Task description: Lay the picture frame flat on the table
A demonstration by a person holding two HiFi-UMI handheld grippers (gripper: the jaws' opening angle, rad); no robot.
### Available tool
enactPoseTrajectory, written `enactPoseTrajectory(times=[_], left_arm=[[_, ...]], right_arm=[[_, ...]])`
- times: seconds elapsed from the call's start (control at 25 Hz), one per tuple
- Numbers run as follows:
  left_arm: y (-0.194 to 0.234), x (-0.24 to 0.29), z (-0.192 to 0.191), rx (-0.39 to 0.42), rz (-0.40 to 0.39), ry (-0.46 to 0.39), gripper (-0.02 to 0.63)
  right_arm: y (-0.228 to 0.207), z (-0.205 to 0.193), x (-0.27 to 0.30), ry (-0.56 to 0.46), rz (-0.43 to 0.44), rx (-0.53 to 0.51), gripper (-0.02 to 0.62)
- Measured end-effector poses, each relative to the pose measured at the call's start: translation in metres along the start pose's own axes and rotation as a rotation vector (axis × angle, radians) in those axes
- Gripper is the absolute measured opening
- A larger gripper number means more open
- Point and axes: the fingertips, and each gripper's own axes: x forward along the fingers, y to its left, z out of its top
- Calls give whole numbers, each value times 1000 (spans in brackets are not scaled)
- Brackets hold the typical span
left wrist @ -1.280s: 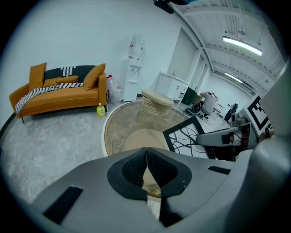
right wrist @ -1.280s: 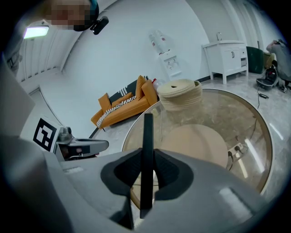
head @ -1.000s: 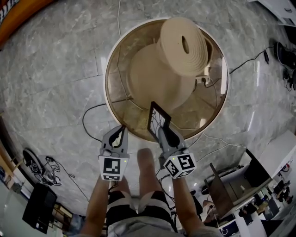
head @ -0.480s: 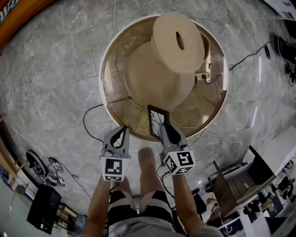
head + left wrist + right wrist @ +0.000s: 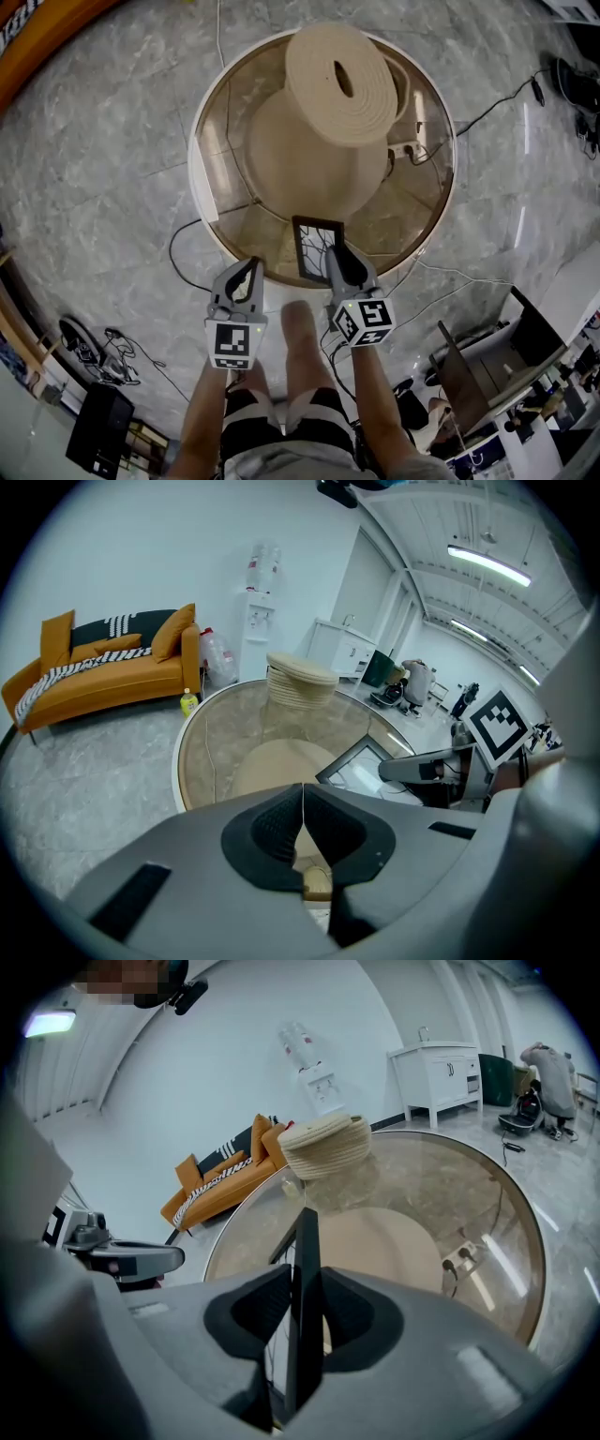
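A black picture frame (image 5: 317, 248) leans back near the front edge of the round glass table (image 5: 202, 202), with its face turned up toward the head view. My right gripper (image 5: 336, 255) holds the frame's near right edge. In the right gripper view the frame (image 5: 305, 1269) stands edge-on between the pads (image 5: 349, 1312); the jaws are opening but still touch it. My left gripper (image 5: 246, 267) hangs just off the table's front edge, shut and empty. From the left gripper view (image 5: 302, 827) the frame (image 5: 361, 766) shows tilted low over the glass beside the right gripper (image 5: 427, 771).
A tall beige ribbed roll (image 5: 342, 84) stands on the far part of the table, above a beige round base (image 5: 309, 159) seen through the glass. A power strip (image 5: 408, 150) and cables lie on the floor. An orange sofa (image 5: 103, 667) stands at the wall.
The frame has tipped back from nearly upright, so more of its face shows from above. Both grippers stay at the table's front edge.
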Motion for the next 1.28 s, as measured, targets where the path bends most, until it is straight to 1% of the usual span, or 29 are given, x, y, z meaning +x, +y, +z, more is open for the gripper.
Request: enactPoseTrajectory(times=[0.56,0.88,1.08,1.28], left_arm=[[-7,9,-3,12,-12,19,21],[-10,16,-4,16,-31,29,21],[-9,17,-3,12,-30,32,21],[-8,20,1,21,-35,32,21]], right_arm=[[-28,-15,11,29,-25,56,129],[-34,-20,16,28,-8,102,137],[-38,-29,18,69,-51,39,140],[-37,-30,18,75,-48,37,140]])
